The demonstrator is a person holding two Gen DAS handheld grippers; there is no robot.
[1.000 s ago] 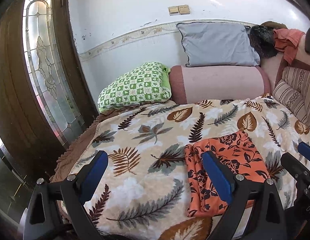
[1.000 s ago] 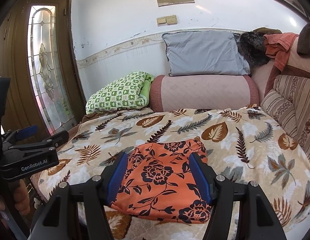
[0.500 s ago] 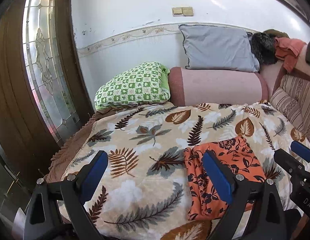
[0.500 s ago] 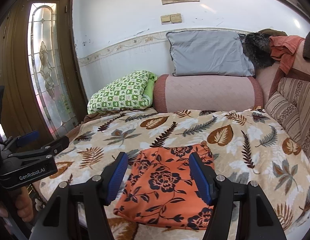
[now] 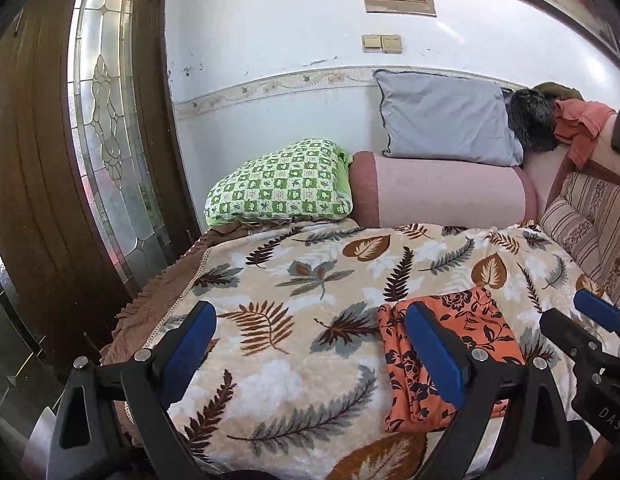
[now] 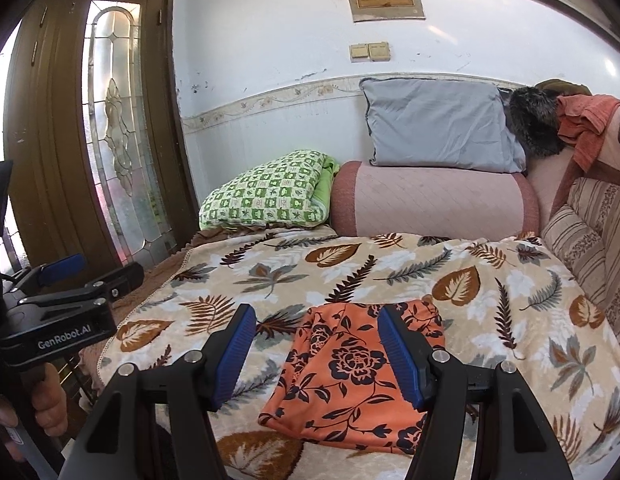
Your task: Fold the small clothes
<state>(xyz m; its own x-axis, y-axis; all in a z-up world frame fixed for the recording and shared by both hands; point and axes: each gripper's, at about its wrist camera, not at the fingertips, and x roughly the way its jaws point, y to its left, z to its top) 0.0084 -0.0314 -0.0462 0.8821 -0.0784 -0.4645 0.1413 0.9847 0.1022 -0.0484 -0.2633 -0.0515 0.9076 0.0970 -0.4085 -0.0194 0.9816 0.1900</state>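
Note:
A small orange garment with a black flower print (image 6: 350, 376) lies folded flat on the leaf-patterned blanket (image 6: 390, 272) near its front edge. It also shows in the left wrist view (image 5: 462, 332). My right gripper (image 6: 316, 356) is open and empty, held back from and above the garment. My left gripper (image 5: 310, 352) is open and empty, to the left of the garment, above the blanket (image 5: 290, 280). Neither gripper touches the cloth. The left gripper shows at the left edge of the right wrist view (image 6: 66, 304).
A green checked pillow (image 6: 266, 196), a pink bolster (image 6: 430, 204) and a grey pillow (image 6: 438, 128) line the far wall. A striped cushion (image 6: 582, 248) is at the right. A wooden door with a glass panel (image 6: 110, 140) stands at the left.
Both grippers have pulled back and up from the folded garment, so it looks smaller and farther. The garment has stayed in place. Both grippers remain open.

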